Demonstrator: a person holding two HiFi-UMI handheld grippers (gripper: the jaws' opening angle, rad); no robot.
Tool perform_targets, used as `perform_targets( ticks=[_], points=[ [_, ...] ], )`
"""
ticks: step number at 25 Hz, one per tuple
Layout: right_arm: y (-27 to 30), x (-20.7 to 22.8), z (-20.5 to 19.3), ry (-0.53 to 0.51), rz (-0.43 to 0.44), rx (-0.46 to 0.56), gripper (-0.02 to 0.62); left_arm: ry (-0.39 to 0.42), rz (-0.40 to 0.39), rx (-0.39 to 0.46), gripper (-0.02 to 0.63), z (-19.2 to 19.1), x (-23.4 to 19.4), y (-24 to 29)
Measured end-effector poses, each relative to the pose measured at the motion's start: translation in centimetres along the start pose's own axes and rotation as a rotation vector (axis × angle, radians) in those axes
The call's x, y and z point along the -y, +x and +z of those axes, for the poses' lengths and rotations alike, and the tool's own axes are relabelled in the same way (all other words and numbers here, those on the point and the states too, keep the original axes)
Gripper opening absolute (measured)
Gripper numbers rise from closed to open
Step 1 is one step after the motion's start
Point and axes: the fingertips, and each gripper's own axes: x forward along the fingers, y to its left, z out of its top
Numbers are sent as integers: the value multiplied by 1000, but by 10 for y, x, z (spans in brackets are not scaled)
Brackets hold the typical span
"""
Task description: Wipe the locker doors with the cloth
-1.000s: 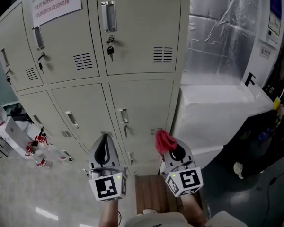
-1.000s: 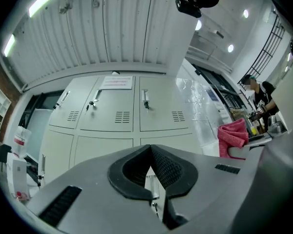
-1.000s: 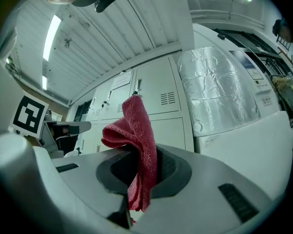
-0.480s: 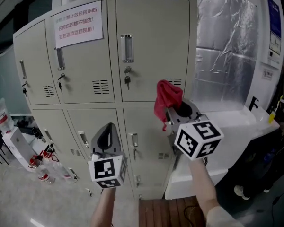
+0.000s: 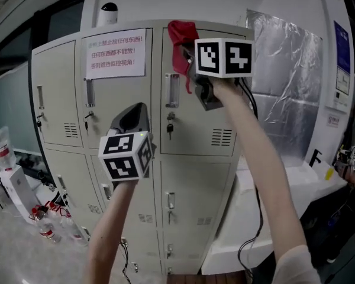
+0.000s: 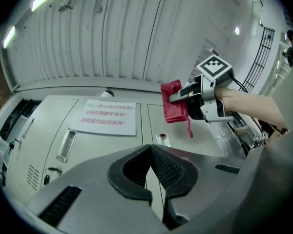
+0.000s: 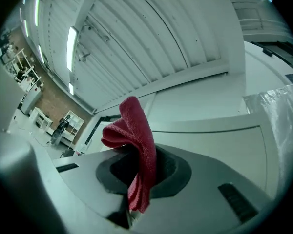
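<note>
A bank of beige lockers (image 5: 195,117) fills the head view. My right gripper (image 5: 187,61) is raised high and shut on a red cloth (image 5: 178,40), which sits against the top edge of the upper right locker door. In the right gripper view the cloth (image 7: 136,135) bunches out from between the closed jaws of that gripper (image 7: 136,157). My left gripper (image 5: 135,108) is lower, in front of the seam between upper and lower doors; it (image 6: 151,149) is shut with nothing in it. From the left gripper view the cloth (image 6: 175,108) hangs off the right gripper (image 6: 179,97).
A white printed notice (image 5: 115,53) is taped on the upper left door. A small white camera (image 5: 108,13) stands on the locker top. A foil-covered panel (image 5: 284,87) and a white unit (image 5: 284,182) stand to the right. Bottles (image 5: 44,226) lie on the floor at left.
Both grippers have risen. The right one has carried the red cloth from the lower doors up to the top of the upper right door. The head view has tilted upward.
</note>
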Motion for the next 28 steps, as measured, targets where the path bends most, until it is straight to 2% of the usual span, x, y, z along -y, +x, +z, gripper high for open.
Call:
perform_targets(
  ticks=[5,11,20,28],
  points=[
    [45,-2,23,-3,19,-14,26,-34,-11,23,17,48,-15,49],
    [76,3,21,8,-1,-36,26,-14,-2,59,15,87,-20,78],
    [90,17,12,-31,-54,-74,26,-1,-27,58,15,92,-14,92],
    [78,34,14,-90,-113,-91,26,6,-55,52,15,90,3,102]
  ],
)
